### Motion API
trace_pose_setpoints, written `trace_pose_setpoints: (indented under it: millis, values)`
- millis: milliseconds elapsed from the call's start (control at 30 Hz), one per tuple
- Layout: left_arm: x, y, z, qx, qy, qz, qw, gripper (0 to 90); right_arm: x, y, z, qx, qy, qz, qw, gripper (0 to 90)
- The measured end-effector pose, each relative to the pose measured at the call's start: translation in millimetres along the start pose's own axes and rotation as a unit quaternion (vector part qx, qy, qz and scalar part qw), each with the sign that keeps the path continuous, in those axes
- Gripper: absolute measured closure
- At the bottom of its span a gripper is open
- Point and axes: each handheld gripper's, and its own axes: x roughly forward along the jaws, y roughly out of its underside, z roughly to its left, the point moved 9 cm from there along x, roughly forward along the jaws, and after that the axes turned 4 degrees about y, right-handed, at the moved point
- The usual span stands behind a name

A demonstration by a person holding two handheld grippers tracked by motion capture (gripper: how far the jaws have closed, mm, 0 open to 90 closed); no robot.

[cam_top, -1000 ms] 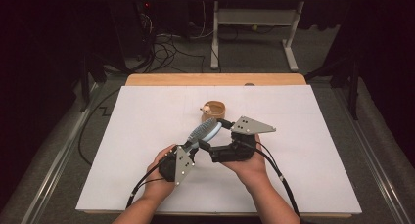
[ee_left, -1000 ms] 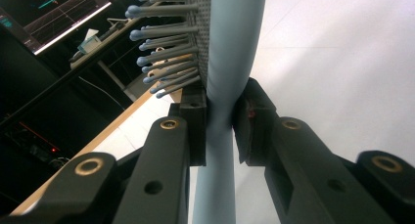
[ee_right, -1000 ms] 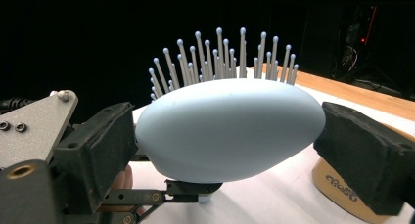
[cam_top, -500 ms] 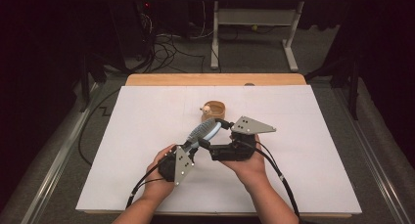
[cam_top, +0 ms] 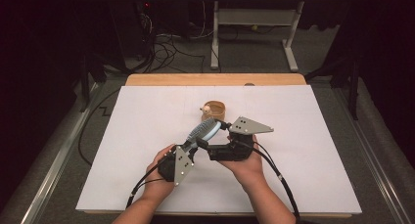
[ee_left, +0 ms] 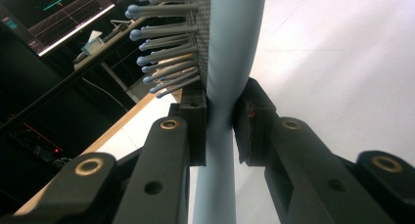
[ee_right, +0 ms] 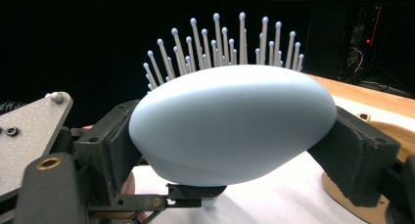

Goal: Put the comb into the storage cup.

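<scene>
A light blue hairbrush (cam_top: pixel 205 130) is held up over the white table cover, head tilted up and away. My left gripper (cam_top: pixel 192 145) is shut on its thin handle (ee_left: pixel 220 136), both pads pressed against it just below the bristled head (ee_left: pixel 235 48). My right gripper (cam_top: pixel 215 136) comes in from the right. Its jaws have just been closing, and the smooth back of the brush head (ee_right: pixel 235 121) sits between them with both pads (ee_right: pixel 120 150) touching its sides. Bristles point away from the right gripper's camera.
A small tan round dish (cam_top: pixel 214 108) stands just beyond the brush on the white cover (cam_top: pixel 147 136). The wooden table edge (cam_top: pixel 215 79) runs along the far side. Cables and a desk frame (cam_top: pixel 215 33) lie on the floor beyond.
</scene>
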Motion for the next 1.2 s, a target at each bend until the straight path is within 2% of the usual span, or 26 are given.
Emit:
trace_pose_setpoints:
  millis: [1200]
  values:
    - [-1.0,-0.7,1.8,-0.001,-0.002,0.001,1.0,76.8,4.2,-1.7,2.7,0.017,0.009,-0.011,0.9997,20.3]
